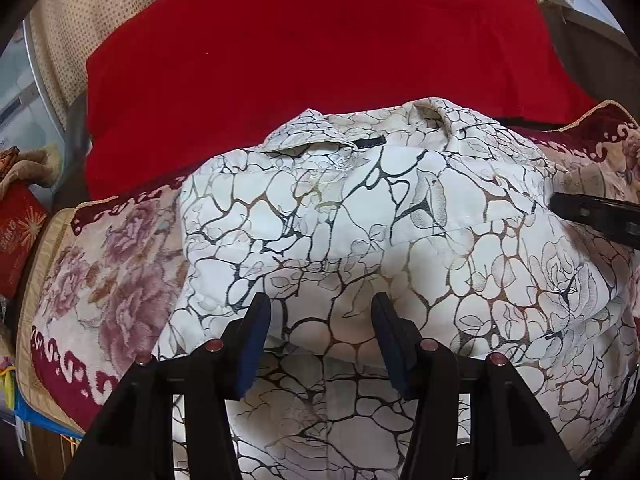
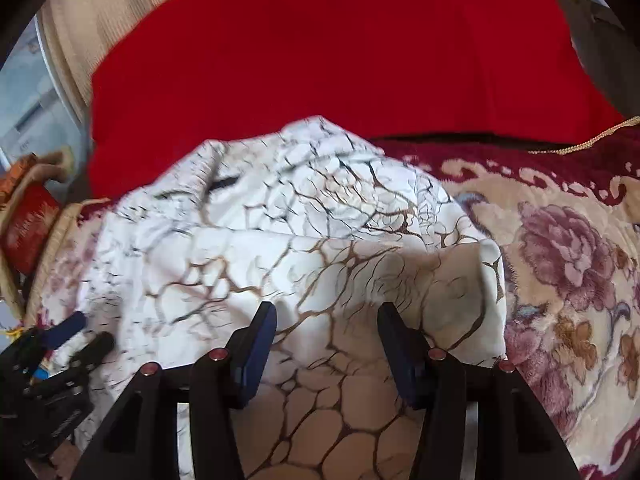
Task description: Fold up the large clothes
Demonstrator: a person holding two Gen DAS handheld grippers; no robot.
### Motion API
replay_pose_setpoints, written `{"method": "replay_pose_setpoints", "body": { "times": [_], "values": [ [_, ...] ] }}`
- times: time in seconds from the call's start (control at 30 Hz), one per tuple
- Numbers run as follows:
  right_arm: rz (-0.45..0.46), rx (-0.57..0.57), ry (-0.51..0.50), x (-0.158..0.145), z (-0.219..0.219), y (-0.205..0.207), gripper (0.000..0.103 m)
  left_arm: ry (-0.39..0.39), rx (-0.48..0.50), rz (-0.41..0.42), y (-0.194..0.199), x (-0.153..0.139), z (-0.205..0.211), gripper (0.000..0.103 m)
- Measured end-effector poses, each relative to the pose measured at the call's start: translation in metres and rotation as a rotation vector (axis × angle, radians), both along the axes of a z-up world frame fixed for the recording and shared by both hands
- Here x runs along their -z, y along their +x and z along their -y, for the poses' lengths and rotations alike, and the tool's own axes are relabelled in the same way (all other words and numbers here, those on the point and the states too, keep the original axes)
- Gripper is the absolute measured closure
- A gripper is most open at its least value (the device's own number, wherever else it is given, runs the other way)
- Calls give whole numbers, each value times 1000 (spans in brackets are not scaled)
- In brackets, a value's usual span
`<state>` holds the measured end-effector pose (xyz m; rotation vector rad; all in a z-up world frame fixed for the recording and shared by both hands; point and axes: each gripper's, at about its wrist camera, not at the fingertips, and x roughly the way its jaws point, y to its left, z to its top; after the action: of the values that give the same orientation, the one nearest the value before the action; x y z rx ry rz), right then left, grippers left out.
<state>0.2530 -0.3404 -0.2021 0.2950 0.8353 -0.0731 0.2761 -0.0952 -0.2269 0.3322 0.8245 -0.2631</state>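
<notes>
Two layers of bedding underneath: red blanket (image 1: pixel 304 52) across the back, floral plush cover (image 1: pixel 108 248) with dark red scrolled border in front, touching along a dark seam. Beige dotted fabric (image 1: pixel 80 4) further back at the upper left. Spread on the floral cover, overlapping the red blanket's front edge: large white garment (image 1: pixel 360 220) printed with black and brown cracked veins and faint roses, collar (image 1: pixel 320 136) toward the red blanket, black label just inside the collar. Folded sleeve or side panel lying across the body of the garment, cuff end (image 2: pixel 480 280) near the right edge, beside a purple flower of the cover. Left gripper (image 1: pixel 320 320) angled down over the lower middle of the garment, blue-padded fingers (image 1: pixel 252 344) standing apart, only flat cloth beneath, nothing pinched. Right gripper (image 2: pixel 326 328) likewise tilted down above the garment near the cuff, fingers (image 2: pixel 400 356) parted, nothing clamped; whether the tips graze the cloth cannot be told. Red cushion (image 1: pixel 20 236) with gold print at the far left edge, beyond the bed.
</notes>
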Motion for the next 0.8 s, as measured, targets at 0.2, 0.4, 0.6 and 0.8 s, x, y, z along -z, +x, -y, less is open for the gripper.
{"method": "replay_pose_setpoints", "body": {
  "times": [0.2, 0.4, 0.6, 0.8],
  "values": [
    [42, -94, -10, -7, -16, -26, 46, 27, -21, 27, -2, -2, -3, 50],
    [-63, -117, -47, 16, -23, -14, 46, 54, -40, 55, -5, -5, -3, 50],
    [27, -116, 20, -4, -17, -24, 46, 61, -50, 101, -10, -15, -5, 50],
    [40, -145, 15, -5, -26, -22, 46, 55, -75, 163, -15, -31, -13, 50]
  ]
}}
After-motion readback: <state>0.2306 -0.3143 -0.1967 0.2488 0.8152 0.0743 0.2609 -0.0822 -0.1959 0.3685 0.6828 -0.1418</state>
